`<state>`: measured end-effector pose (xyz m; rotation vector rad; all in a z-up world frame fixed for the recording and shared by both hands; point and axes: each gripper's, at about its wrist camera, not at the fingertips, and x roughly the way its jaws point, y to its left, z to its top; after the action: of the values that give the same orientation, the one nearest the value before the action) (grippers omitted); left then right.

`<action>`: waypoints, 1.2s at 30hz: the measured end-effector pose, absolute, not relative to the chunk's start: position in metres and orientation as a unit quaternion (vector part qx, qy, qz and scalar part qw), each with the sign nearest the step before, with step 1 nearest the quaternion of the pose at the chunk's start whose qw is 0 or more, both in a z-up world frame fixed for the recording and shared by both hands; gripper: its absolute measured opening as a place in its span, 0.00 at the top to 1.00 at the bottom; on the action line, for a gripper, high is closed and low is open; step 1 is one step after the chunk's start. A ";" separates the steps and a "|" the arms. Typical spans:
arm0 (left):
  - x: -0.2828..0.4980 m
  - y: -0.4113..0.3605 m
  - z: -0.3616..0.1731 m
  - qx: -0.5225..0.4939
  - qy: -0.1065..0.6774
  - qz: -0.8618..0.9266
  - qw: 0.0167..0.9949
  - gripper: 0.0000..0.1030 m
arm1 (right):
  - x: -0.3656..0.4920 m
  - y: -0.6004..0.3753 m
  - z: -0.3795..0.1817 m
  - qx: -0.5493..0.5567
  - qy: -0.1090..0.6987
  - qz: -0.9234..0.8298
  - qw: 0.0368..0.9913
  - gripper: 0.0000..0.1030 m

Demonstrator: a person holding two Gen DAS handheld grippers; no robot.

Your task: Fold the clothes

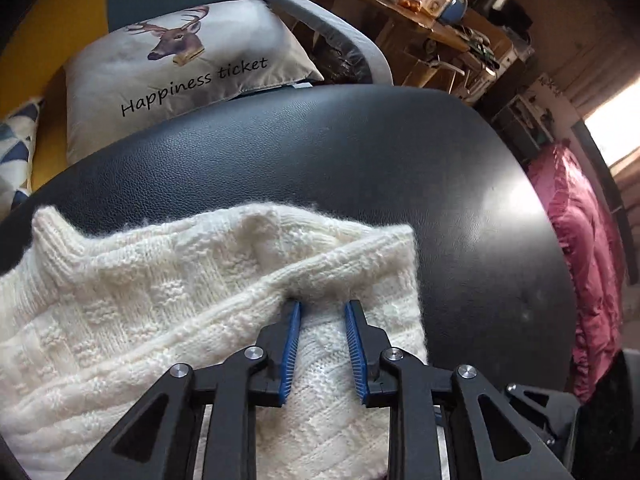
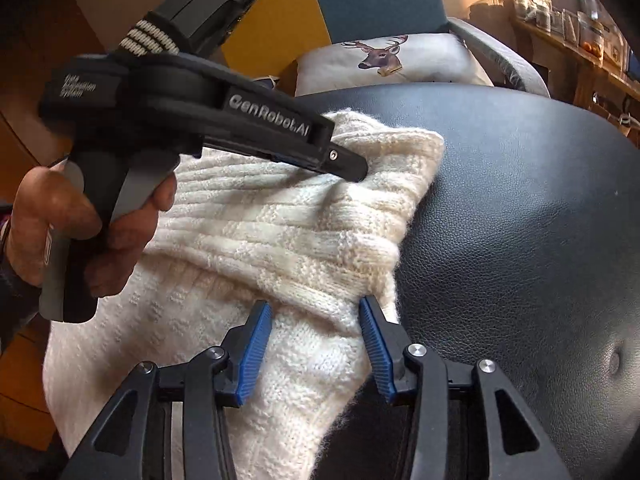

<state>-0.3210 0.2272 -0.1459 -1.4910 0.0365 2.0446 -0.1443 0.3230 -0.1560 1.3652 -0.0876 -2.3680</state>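
Note:
A cream knitted sweater (image 1: 140,300) lies partly folded on a black leather surface (image 1: 320,152). My left gripper (image 1: 323,306) is shut on a thick ridge of the sweater near its right edge, and the knit bulges up between the blue pads (image 1: 294,332). In the right wrist view the left gripper (image 2: 356,172) comes in from the left, held by a hand (image 2: 60,220), and the sweater (image 2: 280,232) puckers at its tip. My right gripper (image 2: 314,306) stands open, its fingers straddling the sweater's near right corner fold.
A deer-print pillow (image 1: 180,60) sits on a grey-armed chair behind the black surface (image 2: 520,200). A pink cloth (image 1: 580,248) hangs off to the right. A cluttered wooden shelf (image 1: 420,12) stands at the back right.

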 end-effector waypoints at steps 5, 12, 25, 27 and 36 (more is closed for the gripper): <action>-0.317 0.203 -0.137 -0.564 -0.061 0.765 0.305 0.77 | -0.141 0.316 -0.153 0.483 -0.006 -0.854 0.192 0.54; -0.288 0.100 -0.108 -0.523 -0.121 0.800 0.266 0.75 | -0.142 0.329 -0.114 0.440 -0.047 -0.877 0.188 0.54; -0.233 -0.096 -0.152 -0.505 -0.301 0.798 0.133 0.81 | -0.172 0.290 -0.147 0.492 -0.037 -0.863 0.106 0.52; -0.228 -0.102 -0.146 -0.495 -0.335 0.789 0.141 0.76 | -0.159 0.288 -0.132 0.478 -0.058 -0.869 0.110 0.52; -0.111 -0.237 -0.136 -0.416 -0.486 0.765 0.072 0.66 | -0.069 0.231 -0.130 0.467 -0.151 -0.842 0.226 0.47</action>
<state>-0.1111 -0.2374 -0.1364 -1.2509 -1.4616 2.2978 -0.0690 0.2314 -0.1303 1.2878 -0.4160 -2.3209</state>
